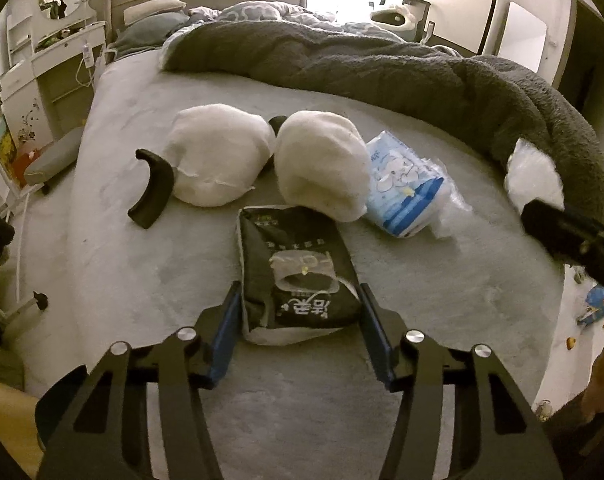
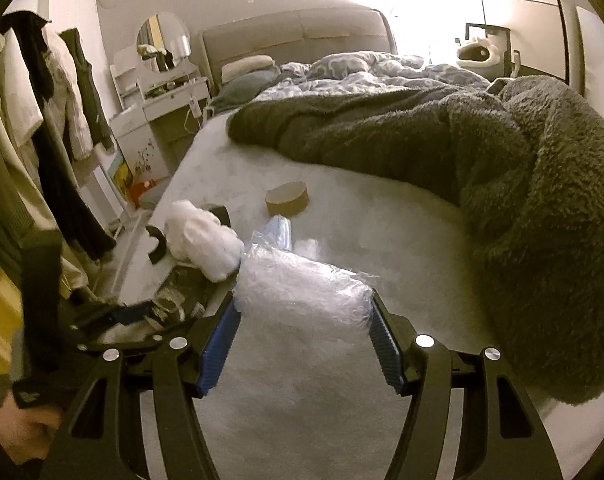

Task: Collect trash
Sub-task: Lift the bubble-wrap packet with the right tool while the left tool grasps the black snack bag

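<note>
Your left gripper point(image 1: 297, 308) has its jaws down either side of the black packet point(image 1: 293, 272) lying flat on the bed point(image 1: 141, 280); they sit right at its edges, but I cannot tell whether the pads are actually pressing on it. Your right gripper point(image 2: 302, 312) is clamped on a clear crinkled plastic bag point(image 2: 302, 292), which looks lifted off the sheet, probably so it comes away in one piece. More likely trash lies at twelve o'clock of the black packet: two white bundles point(image 1: 221, 160), with a blue-and-white wrapper point(image 1: 406, 184) at about one o'clock. From the right wrist view, a cardboard roll point(image 2: 286, 199) sits at twelve o'clock, well apart. The bed's near edge is close to both hands; the grey blanket point(image 2: 502, 160) crowds three o'clock, and open sheet lies ahead.
</note>
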The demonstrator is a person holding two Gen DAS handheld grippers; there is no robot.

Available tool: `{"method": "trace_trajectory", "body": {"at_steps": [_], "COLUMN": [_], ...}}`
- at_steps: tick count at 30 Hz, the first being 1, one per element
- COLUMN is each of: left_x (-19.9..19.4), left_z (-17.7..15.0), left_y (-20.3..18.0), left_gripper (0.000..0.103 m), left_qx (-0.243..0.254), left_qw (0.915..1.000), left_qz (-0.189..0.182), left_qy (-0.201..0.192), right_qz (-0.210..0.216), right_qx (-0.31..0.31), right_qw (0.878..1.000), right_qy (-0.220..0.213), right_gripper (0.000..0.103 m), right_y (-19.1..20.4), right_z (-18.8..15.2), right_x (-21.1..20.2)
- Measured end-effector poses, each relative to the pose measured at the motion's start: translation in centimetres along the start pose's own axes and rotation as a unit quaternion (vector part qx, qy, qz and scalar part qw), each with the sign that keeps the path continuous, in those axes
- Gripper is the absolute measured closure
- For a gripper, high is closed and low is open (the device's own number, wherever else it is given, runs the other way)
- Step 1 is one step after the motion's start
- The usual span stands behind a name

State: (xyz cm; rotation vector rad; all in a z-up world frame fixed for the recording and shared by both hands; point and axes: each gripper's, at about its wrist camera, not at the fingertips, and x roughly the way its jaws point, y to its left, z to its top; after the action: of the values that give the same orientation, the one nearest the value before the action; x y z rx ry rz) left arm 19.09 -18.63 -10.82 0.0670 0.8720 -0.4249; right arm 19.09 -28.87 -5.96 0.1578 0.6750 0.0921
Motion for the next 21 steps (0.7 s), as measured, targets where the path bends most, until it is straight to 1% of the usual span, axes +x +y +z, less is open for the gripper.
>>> {"method": "trace_trajectory", "body": {"at_steps": [5, 10, 13, 18, 21], "left_x": [-0.7, -2.0, -2.9, -4.4, -5.4], "left_z": [-0.1, -0.6, -1.2, -2.2, -2.8], "left_y": [0.1, 0.3, 1.0, 2.5, 3.9], "left_gripper": [0.048, 0.048, 0.048, 0.048, 0.048], "left_qx": [0.010, 0.032, 0.031, 0.027, 0.019], "left_qw": [0.9999, 0.9995, 0.9995, 0.9996, 0.9997], "left_qz": [-0.008, -0.004, -0.004, 0.003, 0.017], "left_qy": [-0.003, -0.004, 0.000, 0.002, -0.003], "right_qz": [0.007, 0.019, 0.031, 0.051, 0.063], "right_qx": [-0.003, 0.007, 0.013, -0.003, -0.014], "right_qw": [1.000, 1.000, 0.999, 0.998, 0.997], "right_qy": [-0.011, -0.019, -0.022, -0.028, -0.030], "right_gripper": [0.039, 0.039, 0.039, 0.039, 0.039], "right_y": [0.8, 1.4, 2.2, 5.4, 7.3], "right_z": [0.6, 1.1, 1.4, 2.0, 2.5], "right_x": [-0.4, -0.6, -0.5, -0.5, -0.5]}}
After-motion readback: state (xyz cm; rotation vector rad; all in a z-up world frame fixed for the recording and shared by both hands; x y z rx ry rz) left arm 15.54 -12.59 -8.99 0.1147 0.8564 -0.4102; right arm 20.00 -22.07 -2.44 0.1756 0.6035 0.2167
